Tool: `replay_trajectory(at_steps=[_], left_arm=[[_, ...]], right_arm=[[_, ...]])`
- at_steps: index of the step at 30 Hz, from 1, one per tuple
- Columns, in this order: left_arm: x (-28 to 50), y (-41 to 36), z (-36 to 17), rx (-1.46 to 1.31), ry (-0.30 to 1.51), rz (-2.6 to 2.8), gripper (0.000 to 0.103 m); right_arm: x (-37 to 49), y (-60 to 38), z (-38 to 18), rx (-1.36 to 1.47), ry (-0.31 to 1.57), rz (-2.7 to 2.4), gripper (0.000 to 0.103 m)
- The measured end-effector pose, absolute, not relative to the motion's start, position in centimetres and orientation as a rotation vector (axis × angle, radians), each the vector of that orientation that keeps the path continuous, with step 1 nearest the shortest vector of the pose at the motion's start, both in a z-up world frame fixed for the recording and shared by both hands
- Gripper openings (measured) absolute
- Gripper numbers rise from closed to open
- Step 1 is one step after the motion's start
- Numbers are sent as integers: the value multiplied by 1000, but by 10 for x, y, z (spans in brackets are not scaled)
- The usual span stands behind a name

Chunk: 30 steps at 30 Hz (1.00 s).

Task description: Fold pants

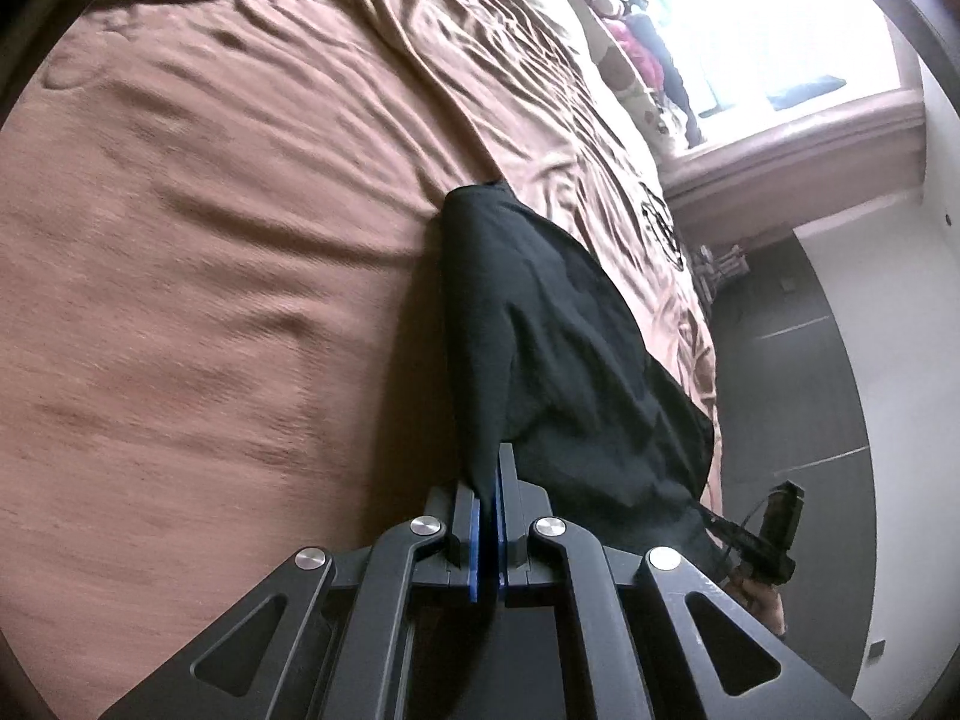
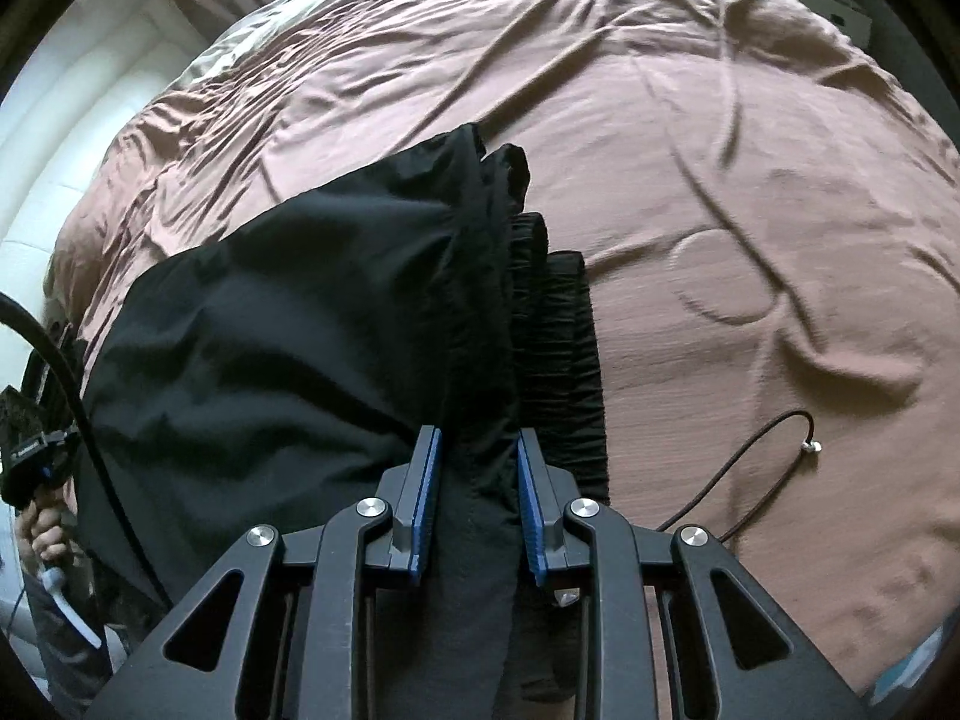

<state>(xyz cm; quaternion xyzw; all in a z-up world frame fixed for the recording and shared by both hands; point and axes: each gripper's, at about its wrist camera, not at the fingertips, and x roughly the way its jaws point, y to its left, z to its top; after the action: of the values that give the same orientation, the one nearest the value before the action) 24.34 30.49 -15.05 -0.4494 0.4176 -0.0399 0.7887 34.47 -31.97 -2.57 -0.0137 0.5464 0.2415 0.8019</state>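
- Clearly the fold is only partway: the black pants (image 1: 540, 324) hang bunched between the two claws above the brown bedspread (image 1: 210, 240), not yet laid flat in a tidy stack.
- In the left wrist view the cloth runs from the lower centre up toward the middle of the frame, one end touching the bed; in the right wrist view the gathered elastic waistband (image 2: 558, 360) sits centre frame, doubled over on itself.
- What seems left, to my eye: set the pants down, smooth them, and bring the ends together.
- Left gripper (image 1: 489, 516): clenched almost completely, its blue pads pinching a thin edge of the fabric.
- Right gripper (image 2: 477, 480): jaws partly apart but filled, grasping a thick wad of the pants near the waistband.
- A thin black cord (image 2: 756, 456) with a metal tip lies loose on the bedspread at lower right.
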Motion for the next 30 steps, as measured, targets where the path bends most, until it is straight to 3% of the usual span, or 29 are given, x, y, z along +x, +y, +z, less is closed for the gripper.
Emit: replay_trajectory(at_steps=[9, 16, 20, 21, 24, 30], left_arm=[[234, 305, -165, -993, 939, -49, 5], [211, 302, -167, -1005, 942, -35, 25], [190, 300, -170, -1022, 933, -38, 26], [186, 299, -171, -1025, 931, -37, 27], [175, 296, -173, -1061, 921, -45, 27], [155, 288, -178, -1099, 899, -37, 27]], right_arm=[[339, -307, -30, -96, 1138, 486, 22], [336, -318, -27, -118, 1112, 447, 22], [320, -324, -13, -71, 1093, 486, 22], [316, -325, -11, -63, 1087, 490, 27], [303, -330, -4, -55, 1058, 506, 55], [280, -331, -5, -122, 1025, 515, 57]])
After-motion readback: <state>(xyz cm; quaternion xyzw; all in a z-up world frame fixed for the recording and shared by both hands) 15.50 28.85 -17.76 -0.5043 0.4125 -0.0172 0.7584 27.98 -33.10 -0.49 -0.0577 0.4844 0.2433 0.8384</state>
